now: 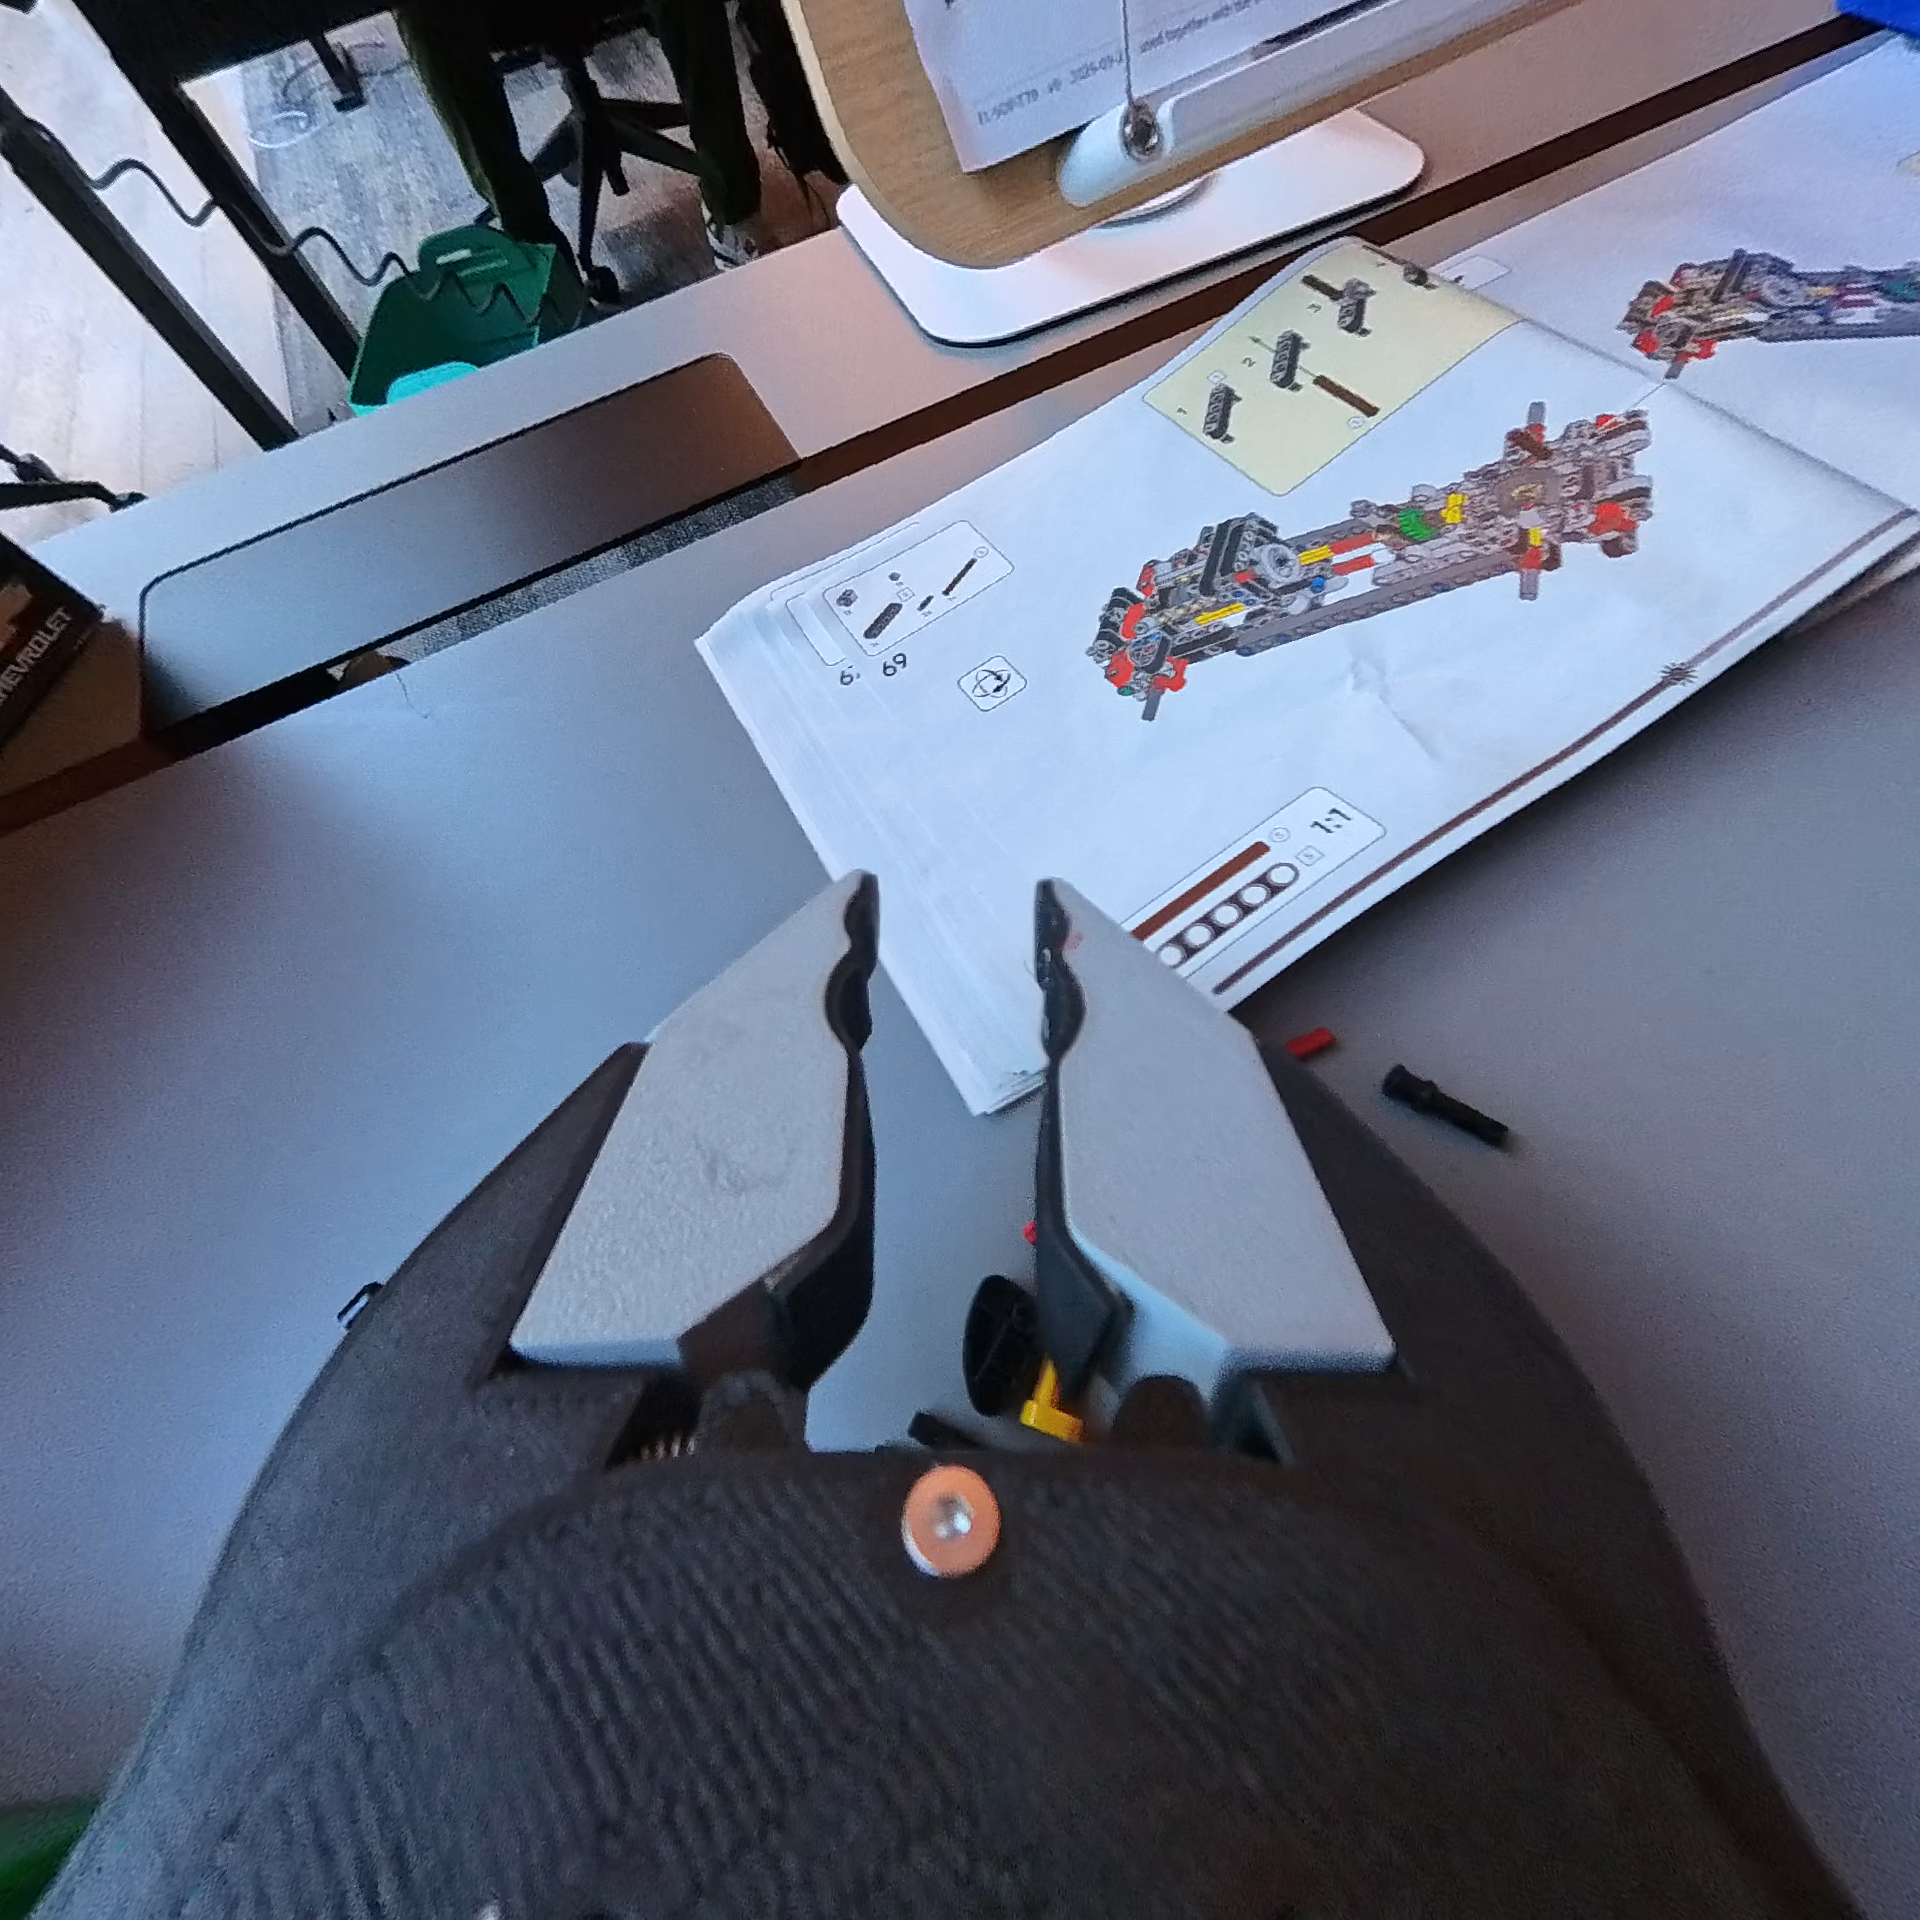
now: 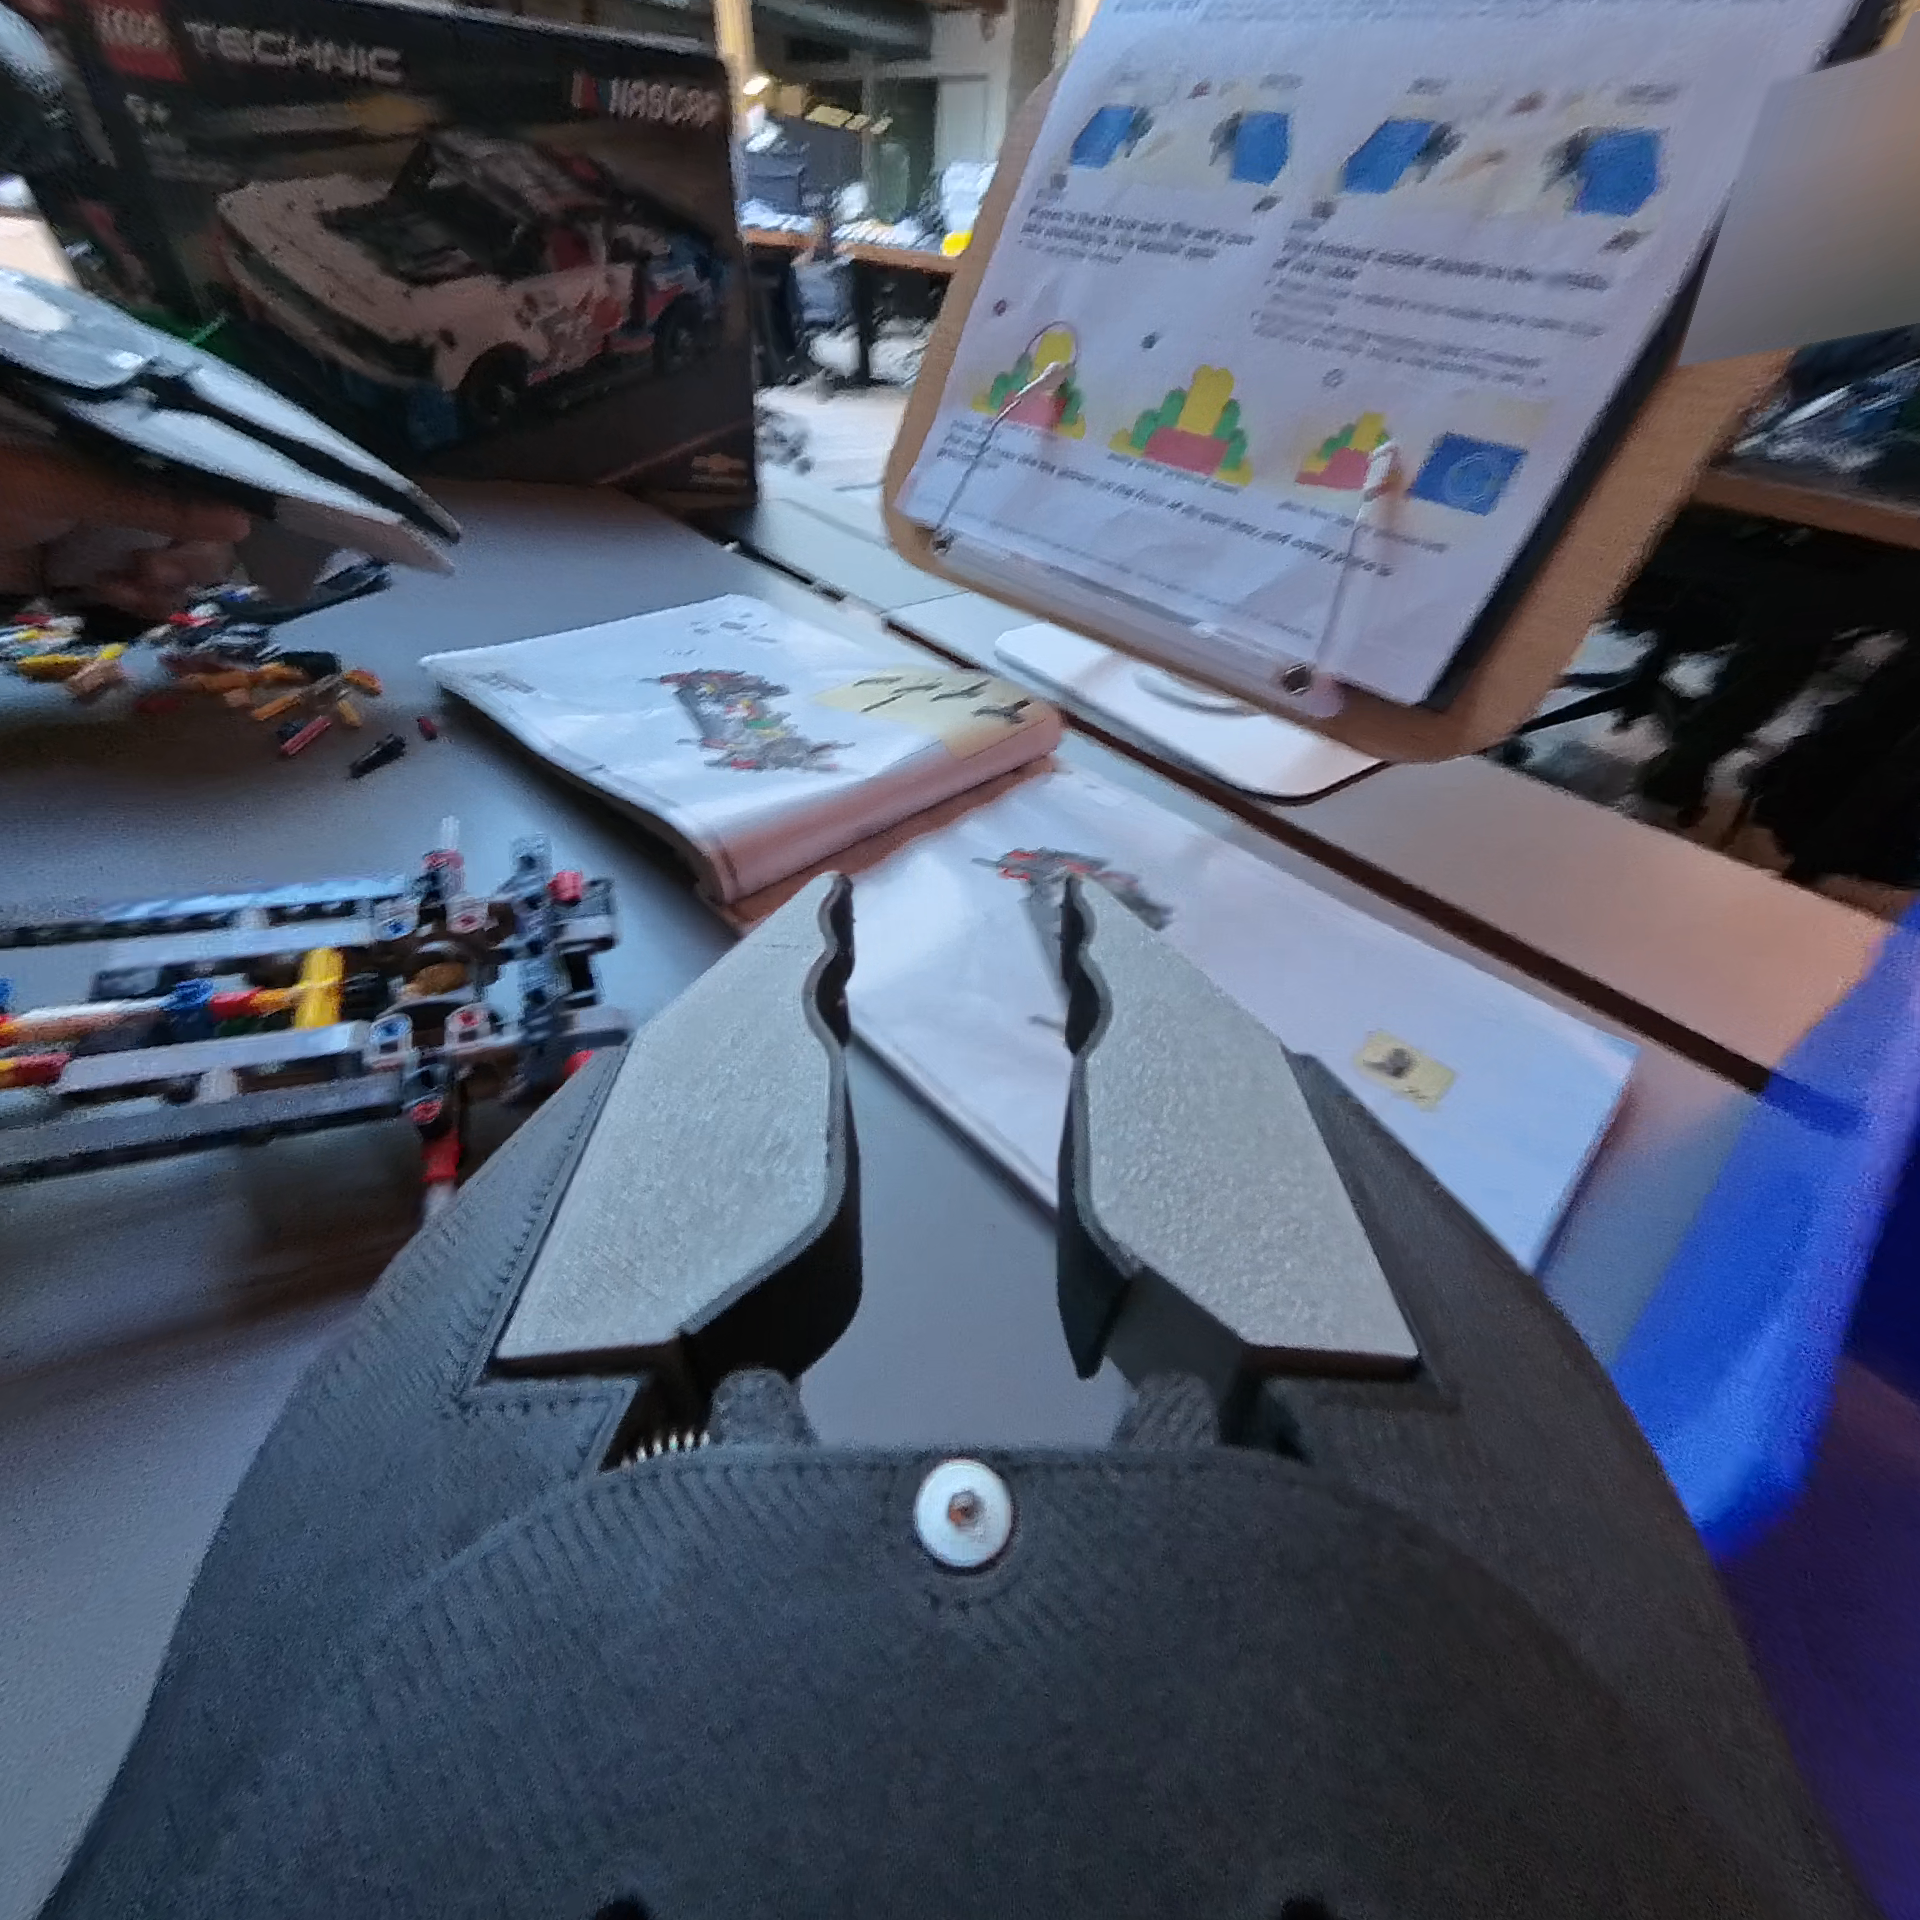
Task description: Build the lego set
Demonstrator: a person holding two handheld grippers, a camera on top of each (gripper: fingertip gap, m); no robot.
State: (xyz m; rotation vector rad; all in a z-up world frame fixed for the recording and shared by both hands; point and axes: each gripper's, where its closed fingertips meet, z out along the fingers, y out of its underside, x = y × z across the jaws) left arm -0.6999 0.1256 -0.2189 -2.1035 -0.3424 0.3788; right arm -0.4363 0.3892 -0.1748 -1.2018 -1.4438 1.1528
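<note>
Left gripper (image 1: 956, 899) is seen tilted down toward the grey tabletop (image 1: 364, 987), its fingers parted by a moderate gap with nothing between the tips. The tips are poised above the near corner of an open instruction booklet (image 1: 1247, 707); whether they touch the paper cannot be told. Beneath the finger roots a black round part (image 1: 995, 1340) and a yellow piece (image 1: 1049, 1405) are seen lying on the tabletop, not gripped. To the right of the fingers a small red piece (image 1: 1311, 1041) and a black pin (image 1: 1444, 1104) lie apart from each other, just off the booklet's edge.

Right gripper (image 2: 956, 914) is held lower and more level, pointed across the tabletop toward the booklet's right-hand page (image 2: 1299, 1018). Its fingers stand somewhat wider apart and are bare. The view is motion-blurred, so the height above the page is uncertain.

Left of the right gripper a partly built brick chassis (image 2: 312, 997) is seen resting on the tabletop, near but not touching the fingers. Farther left, loose small parts (image 2: 208, 675) are scattered beneath the other gripper's body (image 2: 208, 436). Behind stand a dark product box (image 2: 436, 239) and a wooden document stand (image 2: 1299, 343) with a printed sheet clipped on. A blue bin (image 2: 1787, 1247) sits at the right edge.
</note>
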